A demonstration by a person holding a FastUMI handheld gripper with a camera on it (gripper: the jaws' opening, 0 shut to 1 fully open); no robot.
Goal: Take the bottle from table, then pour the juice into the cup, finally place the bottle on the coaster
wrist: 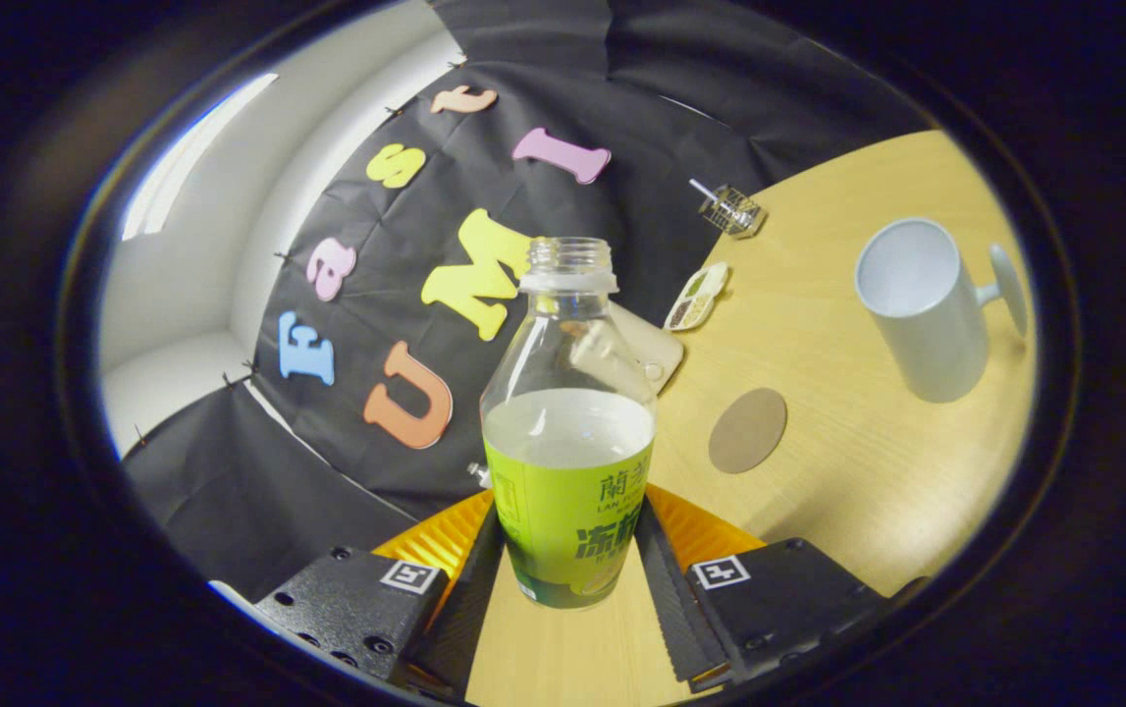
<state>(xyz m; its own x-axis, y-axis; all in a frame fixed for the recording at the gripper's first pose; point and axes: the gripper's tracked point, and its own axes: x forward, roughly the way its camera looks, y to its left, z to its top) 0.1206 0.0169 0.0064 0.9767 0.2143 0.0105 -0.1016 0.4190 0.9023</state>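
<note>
An uncapped clear bottle (567, 432) with a green label and pale juice up to about half its height sits between my two fingers, and my gripper (567, 535) is shut on its lower body. The whole view is rolled, so the wooden table (867, 471) slopes across it; the bottle appears lifted off the table. A white cup (921, 304) with a handle stands on the table beyond the fingers, its open mouth facing me. A round brown coaster (747, 430) lies flat on the table between the bottle and the cup.
A small divided dish (696, 297) of seeds, a wire holder (731, 210) and a beige flat object (651, 349) behind the bottle lie at the table's far edge by the black cloth wall.
</note>
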